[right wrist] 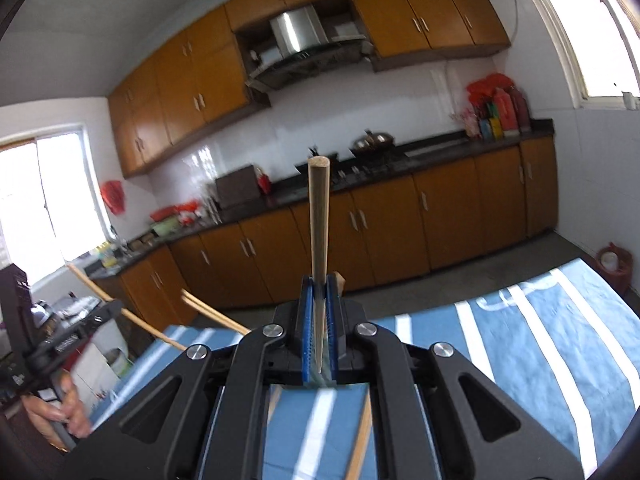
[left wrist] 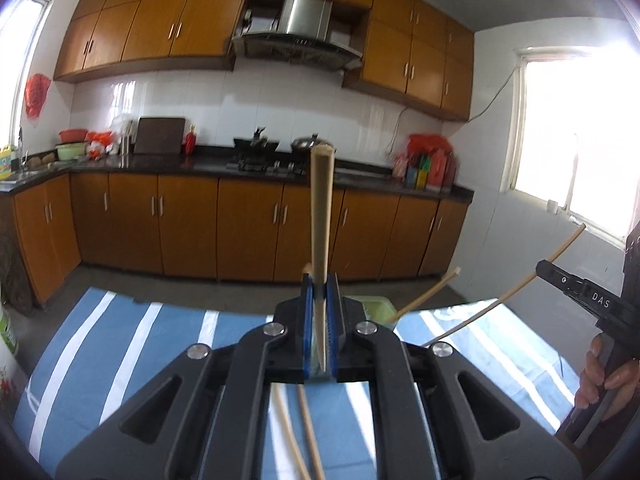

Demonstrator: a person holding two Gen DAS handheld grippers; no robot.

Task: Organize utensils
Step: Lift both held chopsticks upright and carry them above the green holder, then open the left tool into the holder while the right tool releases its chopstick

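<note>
My left gripper (left wrist: 320, 284) is shut on a wooden chopstick (left wrist: 321, 208) that stands up between its blue pads, over the blue striped cloth (left wrist: 132, 332). My right gripper (right wrist: 320, 286) is shut on another wooden chopstick (right wrist: 319, 216), also pointing up. In the left wrist view the right gripper (left wrist: 576, 284) is at the far right with its chopstick (left wrist: 520, 284) slanting out. A pale green holder (left wrist: 376, 306) behind the left fingers has a chopstick (left wrist: 428, 294) leaning out of it. Loose chopsticks (left wrist: 308, 432) lie on the cloth under the left gripper; others (right wrist: 362, 440) lie under the right.
The table wears a blue cloth with white stripes (right wrist: 540, 340). Beyond it are brown kitchen cabinets (left wrist: 248, 224), a dark counter with a stove (left wrist: 264, 164) and a range hood (left wrist: 296, 40). A white bottle (left wrist: 6, 336) stands at the table's left edge.
</note>
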